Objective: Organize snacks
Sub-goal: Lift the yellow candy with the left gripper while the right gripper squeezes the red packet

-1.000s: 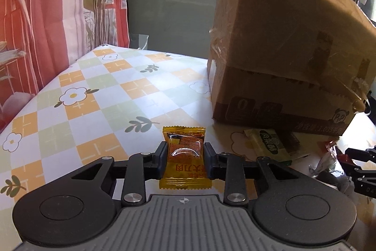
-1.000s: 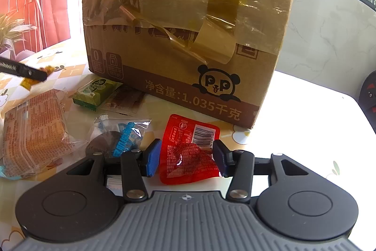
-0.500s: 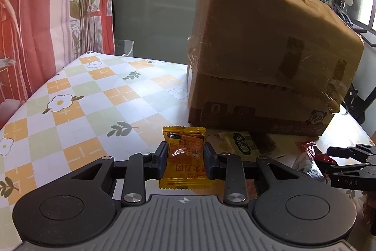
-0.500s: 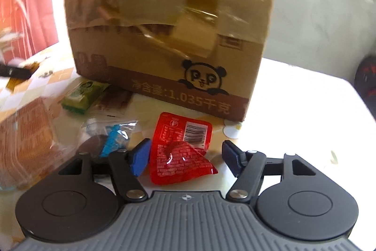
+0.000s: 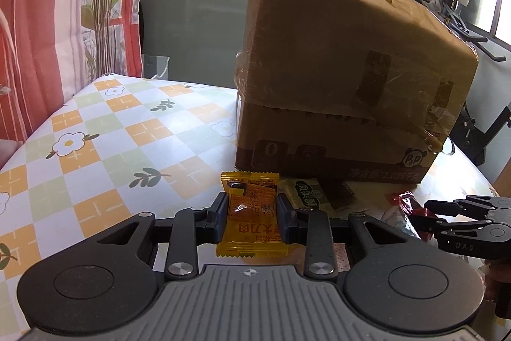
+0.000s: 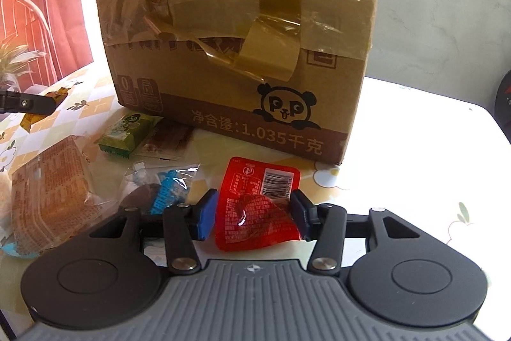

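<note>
Left gripper (image 5: 251,210): pinching the orange snack packet (image 5: 251,221), pads pressed on both long edges, packet lifted clear of the table and standing lengthwise between the fingers.
Right gripper (image 6: 254,214): jaws closing around the red snack pouch (image 6: 257,202); right pad touching the pouch edge, left pad just beside it, cannot tell if it bites yet. Pouch crumpled in the middle, barcode end pointing far.
Cardboard box (image 6: 239,31): far centre of the table, taped shut with loose brown tape, panda print on the near face. Both held snacks sit just near of it.
Table (image 5: 105,130): checked cloth with flowers and leaves, orange and green squares.
Green packet (image 6: 129,133): flat on the table, against the box's near-left corner, with a brown wrapper (image 6: 167,138) touching its right side.
Clear wrapper with blue strip (image 6: 163,187): just left of the right gripper's left finger.
Large clear bag of brown biscuits (image 6: 48,197): near left in the right wrist view.
Cross-view: right gripper shows at the right edge of the left wrist view with the red pouch at its tips.
</note>
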Demonstrator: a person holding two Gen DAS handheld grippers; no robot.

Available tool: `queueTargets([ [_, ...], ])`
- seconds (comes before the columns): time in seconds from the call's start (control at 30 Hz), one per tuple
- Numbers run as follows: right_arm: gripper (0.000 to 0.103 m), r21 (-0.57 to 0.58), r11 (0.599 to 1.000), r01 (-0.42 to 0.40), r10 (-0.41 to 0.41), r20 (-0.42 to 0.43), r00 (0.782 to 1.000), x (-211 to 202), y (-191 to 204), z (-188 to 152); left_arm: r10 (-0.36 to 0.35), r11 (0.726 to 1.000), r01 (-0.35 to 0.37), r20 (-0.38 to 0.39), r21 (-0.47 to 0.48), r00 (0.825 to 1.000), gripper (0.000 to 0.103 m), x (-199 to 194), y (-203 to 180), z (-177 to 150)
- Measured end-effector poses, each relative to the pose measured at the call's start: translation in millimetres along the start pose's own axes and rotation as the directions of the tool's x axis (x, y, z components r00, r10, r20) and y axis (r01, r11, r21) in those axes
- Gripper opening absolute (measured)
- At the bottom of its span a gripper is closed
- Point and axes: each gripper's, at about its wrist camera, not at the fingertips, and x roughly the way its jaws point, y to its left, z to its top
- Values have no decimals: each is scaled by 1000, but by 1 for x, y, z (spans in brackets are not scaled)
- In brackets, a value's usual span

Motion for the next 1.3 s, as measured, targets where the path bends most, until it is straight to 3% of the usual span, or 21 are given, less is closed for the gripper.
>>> queueTargets([
  [0.1,40,-1,1000,-3,3,27,1000,-7,1,0,-6,1000,6,3,2,1000,33,-2,0,1],
  [0.37,40,-10,1000,4,-4,5,1000,-7,3,2,-19,1000,19,12,8,1000,33,-6,-3,2],
  [0.5,45,-13,1000,26,-26,-6,1000,-1,3,2,-19,1000,19,7,7,1000,33,-6,-3,1],
  [0.7,46,-81,995,55,-57,-27,998,8,14,5,-21,1000,21,8,7,1000,33,-5,-3,2],
  [1.07,34,-67,997,24,-25,-12,1000,-9,15,2,-31,999,32,30,-6,999,33,-11,-3,2],
  [1.17,30,-60,998,29,-29,1,1000,-18,13,0,-37,999,37,35,-5,999,33,-13,-5,3],
  [1.2,26,-56,998,31,-31,6,1000,-21,13,0,-39,999,39,36,-5,999,33,-14,-5,3],
  [1.23,8,-56,998,33,-32,12,999,-25,12,-1,-41,999,41,38,-4,998,33,-14,-6,3],
  [1.3,7,-66,997,46,-46,3,999,-29,13,-1,-44,999,44,42,-2,998,33,-16,-6,4],
])
